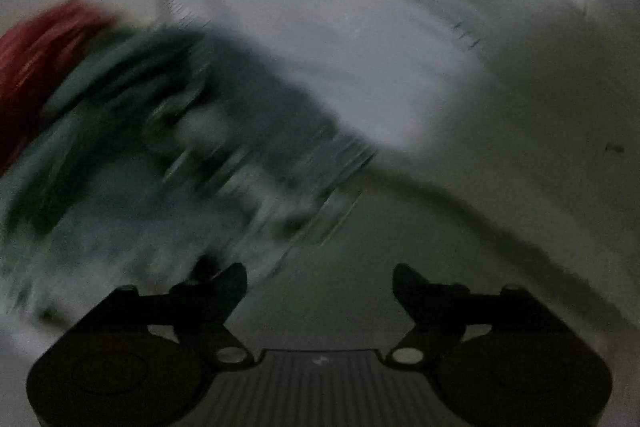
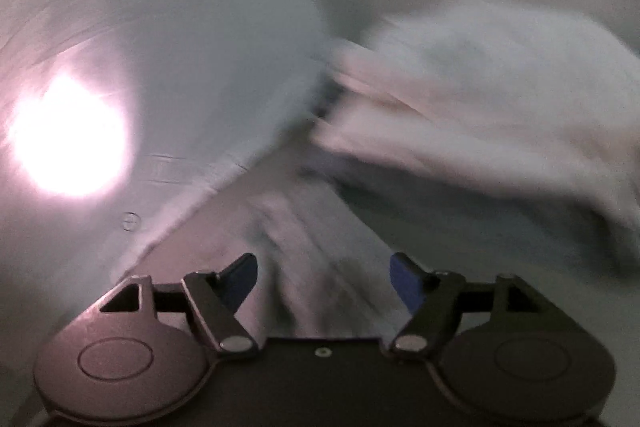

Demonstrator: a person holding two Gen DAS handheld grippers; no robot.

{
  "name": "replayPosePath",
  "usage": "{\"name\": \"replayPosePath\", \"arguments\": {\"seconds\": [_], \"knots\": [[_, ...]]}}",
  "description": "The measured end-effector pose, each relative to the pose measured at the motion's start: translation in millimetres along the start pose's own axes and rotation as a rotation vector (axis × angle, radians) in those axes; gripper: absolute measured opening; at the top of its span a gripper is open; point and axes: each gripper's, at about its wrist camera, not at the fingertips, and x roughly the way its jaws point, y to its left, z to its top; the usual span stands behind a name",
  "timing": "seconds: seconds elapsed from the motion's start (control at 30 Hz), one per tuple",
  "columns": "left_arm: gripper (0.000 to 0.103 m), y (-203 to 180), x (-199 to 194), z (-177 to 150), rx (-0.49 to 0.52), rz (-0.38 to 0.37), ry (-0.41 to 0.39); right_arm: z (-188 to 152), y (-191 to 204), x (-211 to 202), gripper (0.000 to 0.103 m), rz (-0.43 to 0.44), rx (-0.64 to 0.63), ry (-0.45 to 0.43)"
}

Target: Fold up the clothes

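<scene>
Ahead of the left gripper (image 1: 320,281), jaws wide and empty, a blurred teal garment (image 1: 168,155) is seen, long axis undeterminable; right gripper (image 2: 324,277) likewise wide, empty, before a white garment (image 2: 480,99).

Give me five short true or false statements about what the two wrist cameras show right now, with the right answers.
1. The left gripper is open with nothing between its fingers. True.
2. The right gripper is clamped on a red garment. False: it is open and holds nothing; pale cloth lies beyond it.
3. A red garment shows at the left edge of the left wrist view. True.
4. The dark teal garment lies to the right of the white garment in the left wrist view. False: it lies to its left.
5. A bright glare fills the left of the right wrist view. True.
</scene>
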Motion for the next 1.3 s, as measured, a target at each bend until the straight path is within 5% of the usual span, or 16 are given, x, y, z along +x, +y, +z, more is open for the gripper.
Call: {"name": "replayPosePath", "arguments": {"seconds": [0.13, 0.27, 0.37, 0.43, 0.47, 0.5, 0.6, 0.77, 1.07, 1.3], "knots": [[0.09, 34.0, -0.4, -29.2, -0.14, -0.051, 0.081, -27.3, -56.2, -5.9, 0.077, -0.002, 0.227, 0.087], [0.09, 31.7, 19.3, -33.2, -0.223, -0.081, 0.093, -32.2, -70.9, -0.2, 0.081, 0.082, 0.399, 0.07], [0.09, 23.2, 35.0, -29.4, -0.248, -0.061, 0.092, -28.9, -58.3, 8.7, 0.077, 0.115, 0.368, 0.094], [0.089, 18.7, 46.9, -27.9, -0.264, -0.024, 0.103, -26.5, -43.5, 15.6, 0.062, 0.101, 0.305, 0.105], [0.083, 15.0, 49.8, -26.0, -0.255, -0.014, 0.092, -26.1, -39.4, 18.5, 0.043, 0.081, 0.281, 0.116], [0.066, 11.0, 52.2, -23.9, -0.245, -0.006, 0.077, -24.4, -37.2, 19.1, 0.021, 0.055, 0.253, 0.118], [0.009, 6.3, 59.6, -15.5, -0.18, 0.033, 0.077, -13.2, -44.1, 17.2, 0.016, 0.049, 0.191, 0.113], [0.009, 39.9, 51.8, -18.8, -0.376, -0.05, 0.126, 20.9, -76.8, 7.3, 0.014, 0.017, 0.131, 0.106], [0.008, 89.0, -61.2, -62.8, -0.379, -0.131, 0.086, 46.3, -112.4, -3.4, 0.014, 0.012, 0.101, 0.09], [0.014, 131.6, -64.3, -108.6, -0.291, -0.01, 0.172, 34.7, -104.3, 14.0, 0.023, -0.055, 0.003, 0.167]]}}
